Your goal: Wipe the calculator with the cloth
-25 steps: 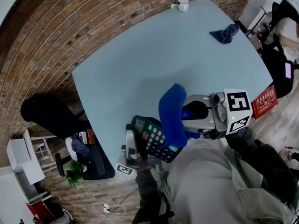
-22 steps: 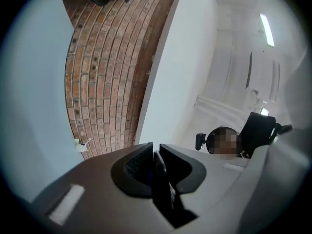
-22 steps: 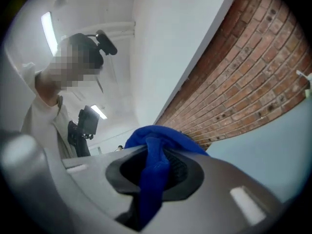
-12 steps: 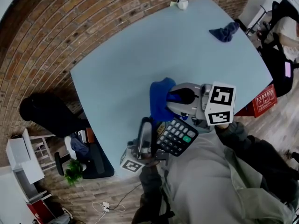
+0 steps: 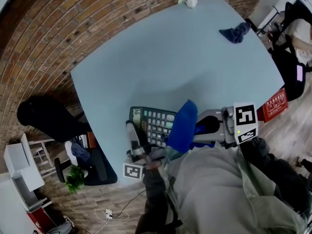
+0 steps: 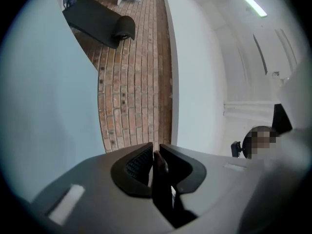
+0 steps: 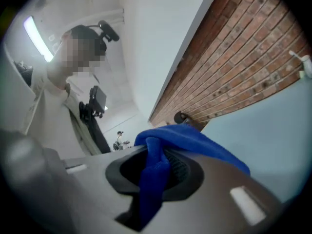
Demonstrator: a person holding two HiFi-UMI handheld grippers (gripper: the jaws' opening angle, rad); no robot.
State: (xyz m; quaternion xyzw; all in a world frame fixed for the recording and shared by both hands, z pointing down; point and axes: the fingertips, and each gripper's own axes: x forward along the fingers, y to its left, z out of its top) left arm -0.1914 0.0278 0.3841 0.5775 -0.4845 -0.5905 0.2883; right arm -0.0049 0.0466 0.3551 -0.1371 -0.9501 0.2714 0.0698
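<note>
The pale blue tabletop (image 5: 161,62) fills the middle of the head view, with brick floor (image 5: 58,38) running along its left side. A white mug (image 5: 191,1) stands at the top edge, and a dark blue rag (image 5: 235,33) lies at upper right. At lower centre, over the tabletop's near rim, the left gripper (image 5: 138,139) pinches the calculator (image 5: 155,123) by its edge. The right gripper (image 5: 197,128) is clamped on the blue cloth (image 5: 183,126), which drapes over the calculator's right end. A red box (image 5: 275,104) sits off the tabletop at right.

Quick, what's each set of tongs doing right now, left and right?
Left tongs: closed on the edge of the calculator.
Right tongs: closed on the blue cloth.
</note>
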